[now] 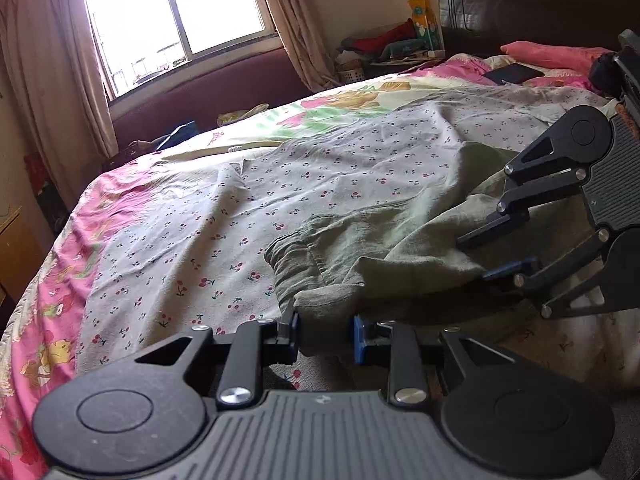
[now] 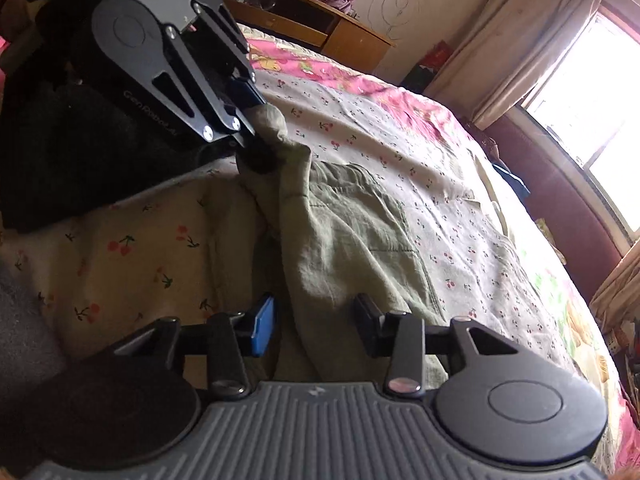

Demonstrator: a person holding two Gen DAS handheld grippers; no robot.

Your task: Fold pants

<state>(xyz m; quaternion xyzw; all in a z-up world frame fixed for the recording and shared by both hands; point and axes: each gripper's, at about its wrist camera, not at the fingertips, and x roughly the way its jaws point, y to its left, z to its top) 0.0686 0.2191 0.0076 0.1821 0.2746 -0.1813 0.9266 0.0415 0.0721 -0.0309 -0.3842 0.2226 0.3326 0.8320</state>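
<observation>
Olive-green pants [image 1: 352, 236] lie crumpled on a cherry-print sheet [image 1: 192, 216] spread over the bed. At the bottom of the left wrist view, my left gripper [image 1: 326, 336] is shut on a bunched edge of the pants. The right wrist view shows the same left gripper [image 2: 260, 128] at upper left, pinching a wad of the fabric. My right gripper [image 2: 316, 326] stands open astride a fold of the pants [image 2: 352, 220]; there is a gap between the blue pad [image 2: 262, 326] and the cloth. From the left wrist view, the right gripper [image 1: 486, 254] enters from the right, with fabric between its fingers.
A pink cartoon bedspread [image 1: 48, 288] lies under the sheet. A dark headboard [image 1: 520, 4], a pink pillow [image 1: 548, 54] and a flat black object [image 1: 514, 73] are at the far end. A bright window [image 1: 172, 8] with curtains is beyond the bed. A wooden desk [image 2: 320, 28] stands past the bed's corner.
</observation>
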